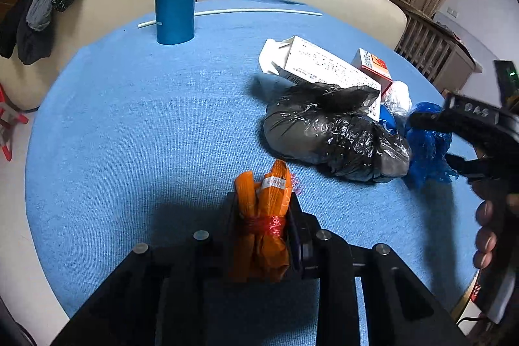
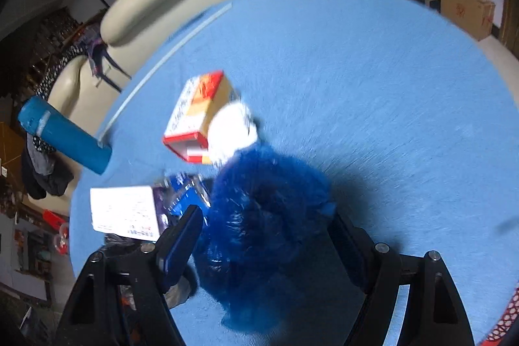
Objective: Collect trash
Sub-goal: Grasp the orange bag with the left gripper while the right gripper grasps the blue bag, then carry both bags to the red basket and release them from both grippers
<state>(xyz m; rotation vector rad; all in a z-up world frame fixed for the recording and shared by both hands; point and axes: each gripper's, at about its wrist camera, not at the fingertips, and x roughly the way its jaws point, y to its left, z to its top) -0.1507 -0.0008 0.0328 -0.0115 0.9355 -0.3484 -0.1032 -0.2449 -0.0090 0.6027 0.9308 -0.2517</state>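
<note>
Over blue cloth (image 1: 129, 119), left tool (image 1: 262, 216) clamps orange wrapper (image 1: 266, 203).

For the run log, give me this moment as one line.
left gripper: shut on orange wrapper | right gripper: around blue plastic bag, grip unclear | black bag: on table

Right wrist view is motion-blurred: print on the red-and-white carton (image 2: 198, 115) is unreadable, and the blue plastic bag (image 2: 259, 235) hides the right tool's (image 2: 262, 232) inner finger faces.

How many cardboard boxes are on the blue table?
2: a long white printed cardboard box leaning on the black plastic bag, and a small red-and-white cardboard box behind it. Others may be hidden.
</note>
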